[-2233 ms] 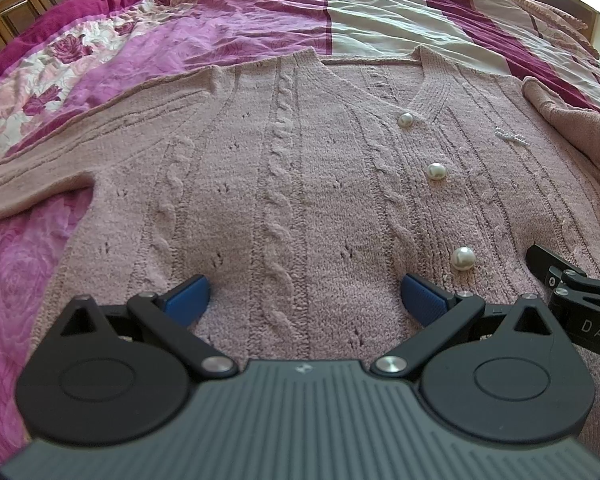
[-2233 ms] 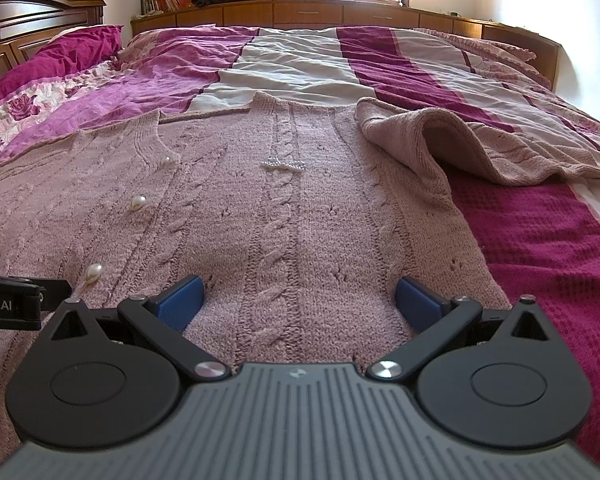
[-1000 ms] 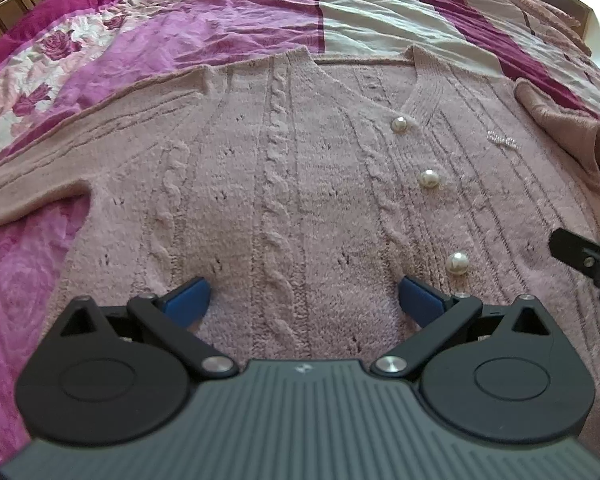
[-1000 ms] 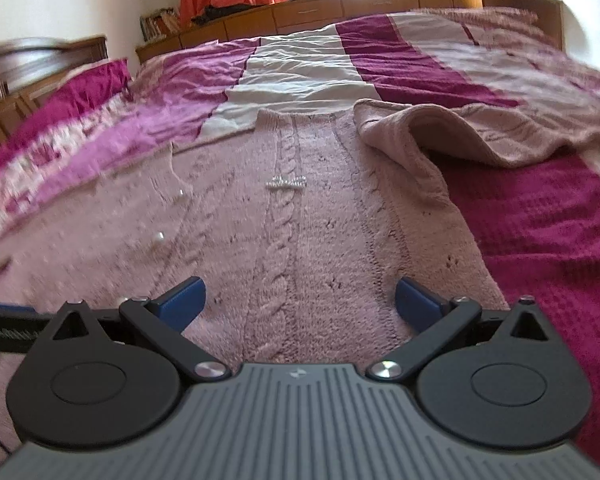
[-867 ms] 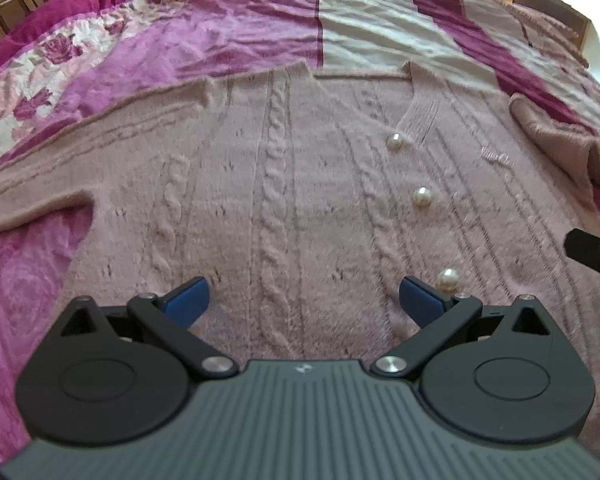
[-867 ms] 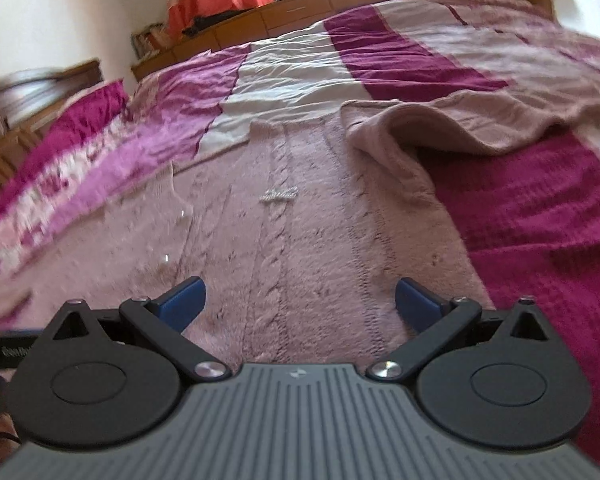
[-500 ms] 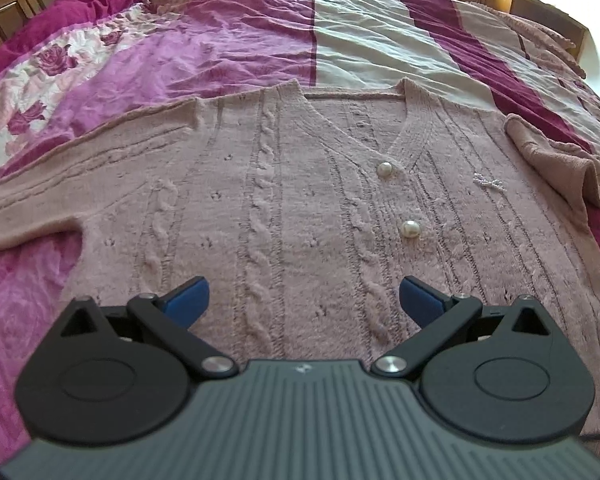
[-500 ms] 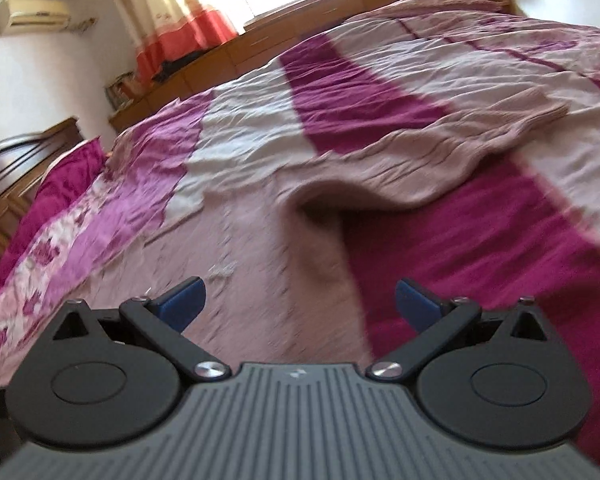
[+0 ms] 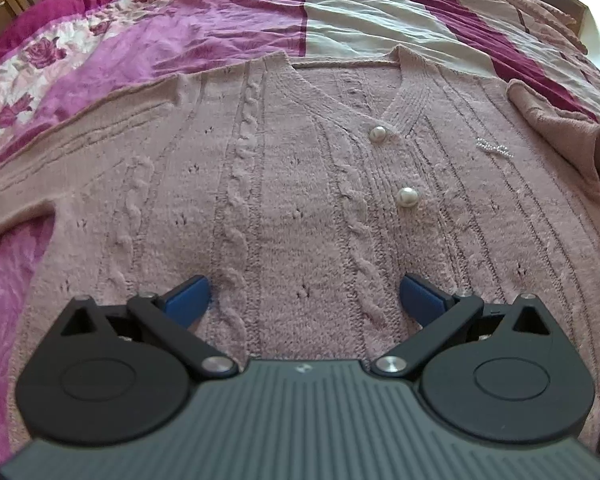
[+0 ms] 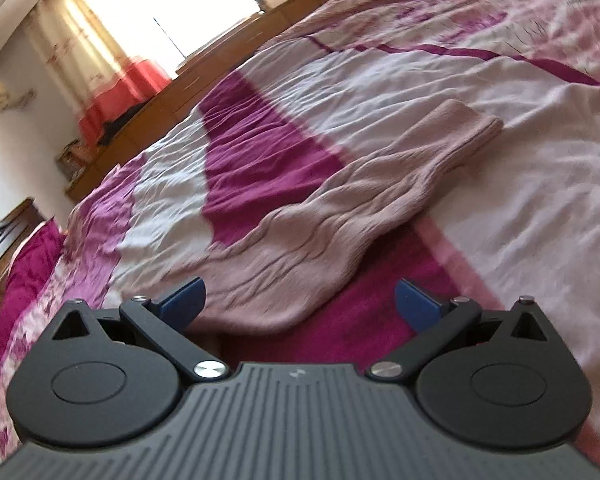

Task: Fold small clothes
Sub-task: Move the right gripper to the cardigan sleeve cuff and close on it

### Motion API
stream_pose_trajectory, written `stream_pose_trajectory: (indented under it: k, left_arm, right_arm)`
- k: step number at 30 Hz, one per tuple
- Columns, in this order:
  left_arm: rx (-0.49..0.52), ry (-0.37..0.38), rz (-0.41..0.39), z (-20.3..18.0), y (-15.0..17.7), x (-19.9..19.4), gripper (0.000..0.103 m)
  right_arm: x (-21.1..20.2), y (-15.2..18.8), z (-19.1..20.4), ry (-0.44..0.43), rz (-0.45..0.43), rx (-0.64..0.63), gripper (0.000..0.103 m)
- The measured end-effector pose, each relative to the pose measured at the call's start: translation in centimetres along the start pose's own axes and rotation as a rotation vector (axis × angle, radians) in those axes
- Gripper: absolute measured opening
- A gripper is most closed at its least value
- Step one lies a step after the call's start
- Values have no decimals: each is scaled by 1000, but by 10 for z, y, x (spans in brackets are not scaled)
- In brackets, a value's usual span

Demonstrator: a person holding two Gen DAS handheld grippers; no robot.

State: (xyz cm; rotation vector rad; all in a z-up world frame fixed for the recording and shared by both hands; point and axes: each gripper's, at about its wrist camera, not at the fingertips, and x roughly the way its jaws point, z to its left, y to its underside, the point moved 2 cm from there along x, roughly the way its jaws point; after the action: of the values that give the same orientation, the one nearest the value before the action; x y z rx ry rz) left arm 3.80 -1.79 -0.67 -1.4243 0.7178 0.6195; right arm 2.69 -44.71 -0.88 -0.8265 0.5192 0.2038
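A dusty pink cable-knit cardigan with pearl buttons lies flat, front up, on the bed. My left gripper hovers open over its lower middle, blue pads wide apart, nothing between them. One sleeve stretches to the left; the other shows bunched at the right edge. In the right wrist view that right sleeve runs away across the bedspread to its cuff. My right gripper is open just short of the sleeve's near end, tilted, holding nothing.
The bedspread has magenta, cream and floral stripes and is wrinkled. A wooden headboard ledge runs along the far side under a bright window with orange curtains. The dark wooden bed frame stands at the left.
My right gripper has swung from the cardigan's body to the right sleeve and rolled sideways. My left gripper has drawn back slightly; the right gripper is no longer in its view.
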Motion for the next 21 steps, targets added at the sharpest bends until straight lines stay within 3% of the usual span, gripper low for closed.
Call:
stream_pose_trajectory:
  k: [19,21]
  left_arm:
    - [11,2,52,0,-7,7,103]
    - [9,3,57,1,-8,9,103]
  right_arm:
    - [63,-51,-23,58,-51,131,103]
    - [69,-51,-23,83,-51,124,97]
